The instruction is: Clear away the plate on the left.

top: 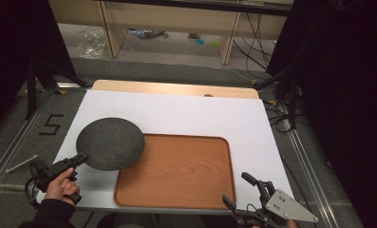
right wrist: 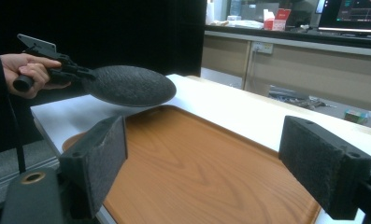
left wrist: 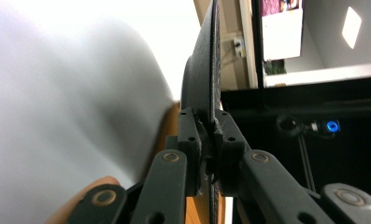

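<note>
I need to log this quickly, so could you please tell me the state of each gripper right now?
Left gripper: shut on the rim of the dark round mat, held above the table.
Right gripper: open, holding nothing, beside the wooden tray.

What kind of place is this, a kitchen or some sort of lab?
Most likely a lab or recording workspace, not a kitchen. The white table sits inside a metal frame hung with black curtains, loose cables trail over the floor, and a monitor glows on a counter behind.
</note>
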Motion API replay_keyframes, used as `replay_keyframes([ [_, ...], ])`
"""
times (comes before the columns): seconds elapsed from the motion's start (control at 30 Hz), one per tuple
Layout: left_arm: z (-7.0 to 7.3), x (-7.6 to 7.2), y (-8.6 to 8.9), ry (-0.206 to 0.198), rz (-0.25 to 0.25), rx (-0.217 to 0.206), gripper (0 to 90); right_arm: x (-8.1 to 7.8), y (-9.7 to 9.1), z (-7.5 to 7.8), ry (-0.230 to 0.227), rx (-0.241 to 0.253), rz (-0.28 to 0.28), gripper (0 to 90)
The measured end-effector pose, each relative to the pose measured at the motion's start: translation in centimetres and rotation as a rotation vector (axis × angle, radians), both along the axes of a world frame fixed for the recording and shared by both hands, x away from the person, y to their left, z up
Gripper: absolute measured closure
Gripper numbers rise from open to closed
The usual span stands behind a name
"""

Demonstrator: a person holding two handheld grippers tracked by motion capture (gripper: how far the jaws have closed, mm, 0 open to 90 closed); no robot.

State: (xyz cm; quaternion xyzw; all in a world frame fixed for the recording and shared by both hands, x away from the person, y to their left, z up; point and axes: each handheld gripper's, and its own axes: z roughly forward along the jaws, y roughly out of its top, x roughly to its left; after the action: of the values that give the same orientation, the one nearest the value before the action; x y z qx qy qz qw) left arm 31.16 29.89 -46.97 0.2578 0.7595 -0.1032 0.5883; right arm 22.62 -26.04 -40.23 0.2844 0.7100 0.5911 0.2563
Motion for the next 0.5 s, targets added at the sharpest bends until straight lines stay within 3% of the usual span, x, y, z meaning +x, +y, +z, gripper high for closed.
replay_keyframes([
  [0.13, 0.3, -0.2, -1.4, -0.001, -0.049, -0.007, 82.7, 0.0, 0.0, 0.0, 0.001, 0.001, 0.003, 16.4],
  [0.2, 0.2, -0.2, -2.1, -0.012, -0.089, -0.004, 82.8, 0.0, 0.0, 0.0, 0.0, 0.0, -0.003, 16.3],
  [0.23, 0.1, -0.2, -2.5, -0.037, -0.116, -0.027, 82.6, 0.0, 0.0, 0.0, 0.002, -0.001, -0.004, 16.3],
  [0.37, 0.0, -0.1, -4.2, -0.026, -0.164, -0.012, 82.2, 0.0, -0.1, 0.0, -0.001, 0.002, -0.003, 16.3],
  [0.5, 0.0, -0.1, -5.9, -0.012, -0.22, -0.025, 81.8, 0.0, 0.0, 0.0, -0.001, 0.002, -0.002, 16.3],
])
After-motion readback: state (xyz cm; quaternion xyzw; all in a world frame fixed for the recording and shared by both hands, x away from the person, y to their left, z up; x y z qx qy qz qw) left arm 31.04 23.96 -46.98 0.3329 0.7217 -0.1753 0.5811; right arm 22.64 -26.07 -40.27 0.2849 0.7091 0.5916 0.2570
